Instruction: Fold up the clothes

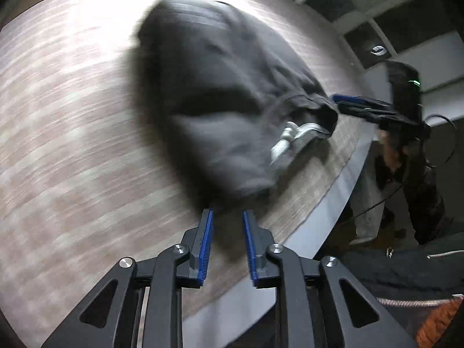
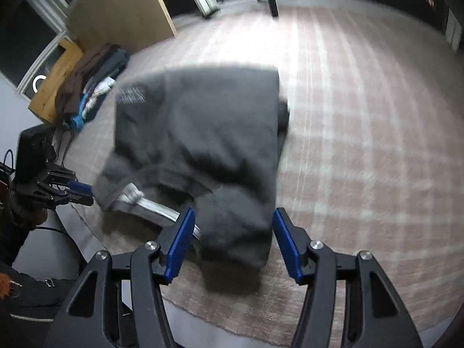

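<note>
Dark grey garment (image 2: pixel 197 145) sitting folded on the checked tabletop (image 2: pixel 362 145), both frames pretty blurry.

Our right hand-held gripper (image 2: pixel 233 243) hangs wide open over the near corner of the garment, not pinching anything. Our left hand-held gripper (image 1: pixel 227 246) has its blue pads parted a bit, fabric edge right at the tips; we can't tell if it's touching. A pale drawstring (image 1: pixel 293 139) pokes out near the tabletop edge.
</note>
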